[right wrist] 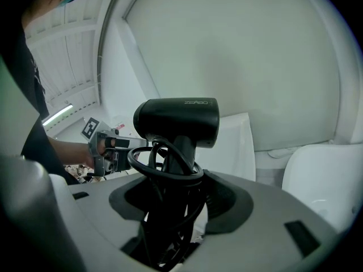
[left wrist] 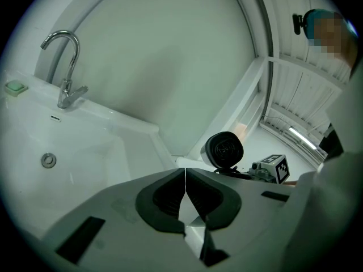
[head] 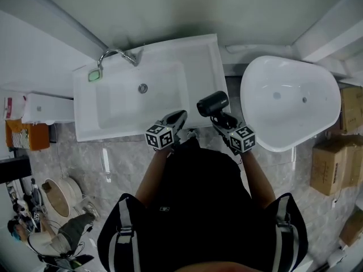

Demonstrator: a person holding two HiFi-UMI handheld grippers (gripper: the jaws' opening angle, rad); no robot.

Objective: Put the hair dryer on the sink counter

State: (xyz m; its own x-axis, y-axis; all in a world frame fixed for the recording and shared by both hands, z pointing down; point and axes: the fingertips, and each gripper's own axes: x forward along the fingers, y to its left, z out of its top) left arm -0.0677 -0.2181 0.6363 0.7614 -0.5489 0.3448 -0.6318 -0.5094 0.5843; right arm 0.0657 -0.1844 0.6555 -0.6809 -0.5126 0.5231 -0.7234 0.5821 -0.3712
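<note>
The black hair dryer (head: 212, 102) hangs over the right end of the white sink counter (head: 201, 61), near its front edge. My right gripper (head: 222, 119) is shut on its handle, around which the black cord is wound. In the right gripper view the hair dryer (right wrist: 177, 120) stands upright between the jaws of the right gripper (right wrist: 180, 200), barrel pointing sideways. My left gripper (head: 179, 118) hovers just left of it over the counter's front edge. Its jaws meet with nothing between them in the left gripper view (left wrist: 185, 177), where the hair dryer (left wrist: 224, 149) shows to the right.
A chrome faucet (head: 116, 54) and a green soap (head: 94, 75) sit at the basin's back left. A white bathtub (head: 289, 103) stands right of the counter. Cardboard boxes (head: 332, 163) are stacked at far right. Buckets and clutter (head: 59, 194) lie on the floor at lower left.
</note>
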